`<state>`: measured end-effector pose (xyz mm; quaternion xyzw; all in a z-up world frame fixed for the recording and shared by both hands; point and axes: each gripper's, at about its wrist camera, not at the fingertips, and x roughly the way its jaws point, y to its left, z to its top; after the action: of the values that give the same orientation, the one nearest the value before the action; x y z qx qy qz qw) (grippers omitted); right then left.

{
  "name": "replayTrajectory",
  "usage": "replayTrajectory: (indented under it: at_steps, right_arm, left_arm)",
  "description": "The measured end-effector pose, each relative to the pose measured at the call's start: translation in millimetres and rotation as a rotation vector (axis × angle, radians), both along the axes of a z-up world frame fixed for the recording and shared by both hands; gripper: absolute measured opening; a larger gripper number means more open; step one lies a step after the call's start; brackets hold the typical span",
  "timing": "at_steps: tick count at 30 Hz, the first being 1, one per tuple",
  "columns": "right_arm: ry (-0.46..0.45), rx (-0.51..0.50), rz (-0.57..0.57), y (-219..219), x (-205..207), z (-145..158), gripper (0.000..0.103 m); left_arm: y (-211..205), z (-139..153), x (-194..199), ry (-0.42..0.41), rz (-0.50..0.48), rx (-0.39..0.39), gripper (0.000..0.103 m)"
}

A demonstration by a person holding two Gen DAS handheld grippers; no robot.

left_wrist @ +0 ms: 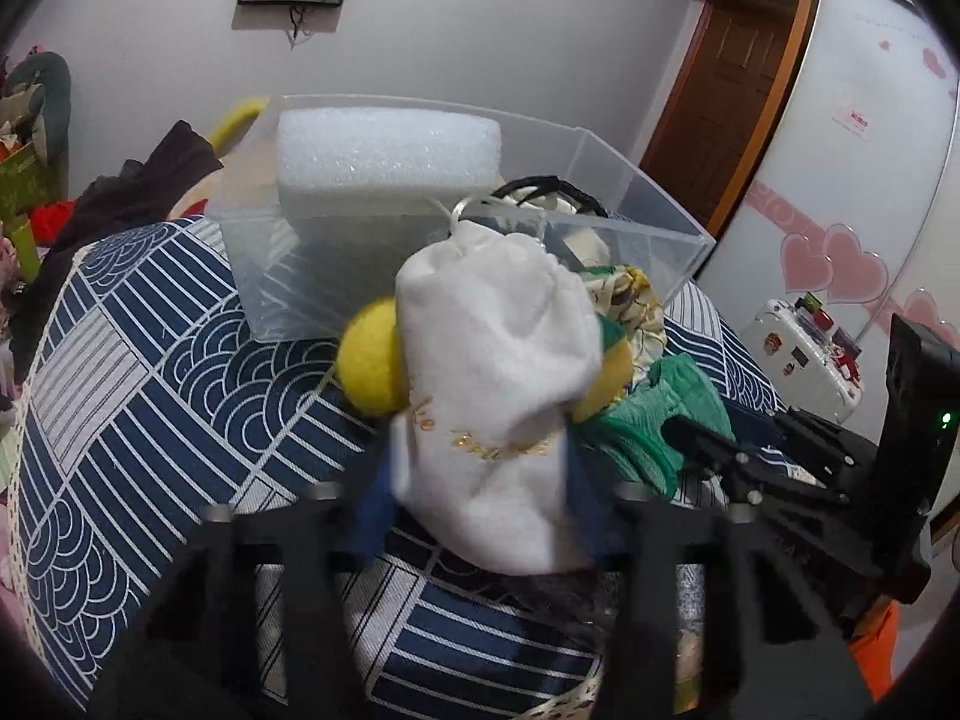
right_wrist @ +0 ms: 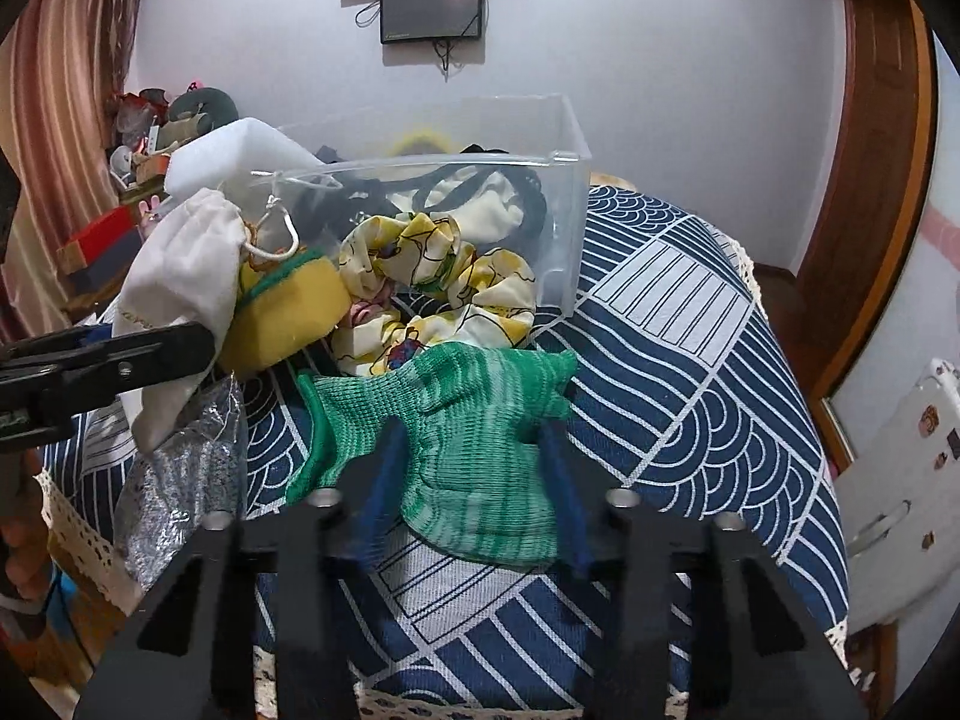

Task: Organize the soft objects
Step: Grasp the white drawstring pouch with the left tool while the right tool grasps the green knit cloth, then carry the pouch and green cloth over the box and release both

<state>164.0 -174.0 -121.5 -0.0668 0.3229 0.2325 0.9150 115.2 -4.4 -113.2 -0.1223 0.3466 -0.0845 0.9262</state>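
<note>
My left gripper (left_wrist: pixel 477 462) is shut on a white drawstring pouch (left_wrist: pixel 498 372) and holds it up above the patterned cloth, in front of the clear plastic box (left_wrist: pixel 648 240); the pouch also shows in the right wrist view (right_wrist: pixel 180 264). My right gripper (right_wrist: pixel 471 462) has its blue fingers on both sides of a green knitted glove (right_wrist: pixel 468 420) that lies on the cloth. A yellow sponge with a green edge (right_wrist: pixel 288 312) and a yellow floral scrunchie (right_wrist: pixel 444 276) lie before the box. A yellow felt ball (left_wrist: pixel 369 360) sits behind the pouch.
The box (right_wrist: pixel 570 180) holds a white foam block (left_wrist: pixel 390 150), black cords (right_wrist: pixel 480 180) and pale cloth. A silver mesh bag (right_wrist: pixel 180 468) lies at the left on the blue-and-white cloth (right_wrist: pixel 690 360). A white suitcase (left_wrist: pixel 804 354) stands on the floor to the right.
</note>
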Motion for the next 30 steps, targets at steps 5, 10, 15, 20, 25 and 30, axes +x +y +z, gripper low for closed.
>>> replayTrajectory:
  at_steps: [5, 10, 15, 20, 25, 30]
  right_arm:
    - [-0.012, 0.022, 0.015, -6, -6, 3, 0.023]
    - [-0.047, 0.039, 0.028, -9, -14, 13, 0.021]
    - [-0.092, 0.061, 0.023, -14, -21, 28, 0.021]
    - [-0.137, 0.086, 0.006, -21, -22, 43, 0.021]
    - [-0.183, 0.097, -0.012, -20, -18, 57, 0.021]
    - [-0.213, 0.126, -0.047, -25, -10, 70, 0.021]
  left_arm:
    - [-3, 8, -13, -0.044, 0.002, 0.037, 0.019]
    - [-4, 26, -31, -0.114, 0.000, 0.070, 0.018]
    - [-1, 44, -41, -0.167, 0.001, 0.073, 0.018]
    - [3, 61, -44, -0.206, 0.006, 0.074, 0.018]
    - [8, 77, -36, -0.239, 0.022, 0.078, 0.018]
    - [12, 87, -25, -0.252, 0.020, 0.088, 0.018]
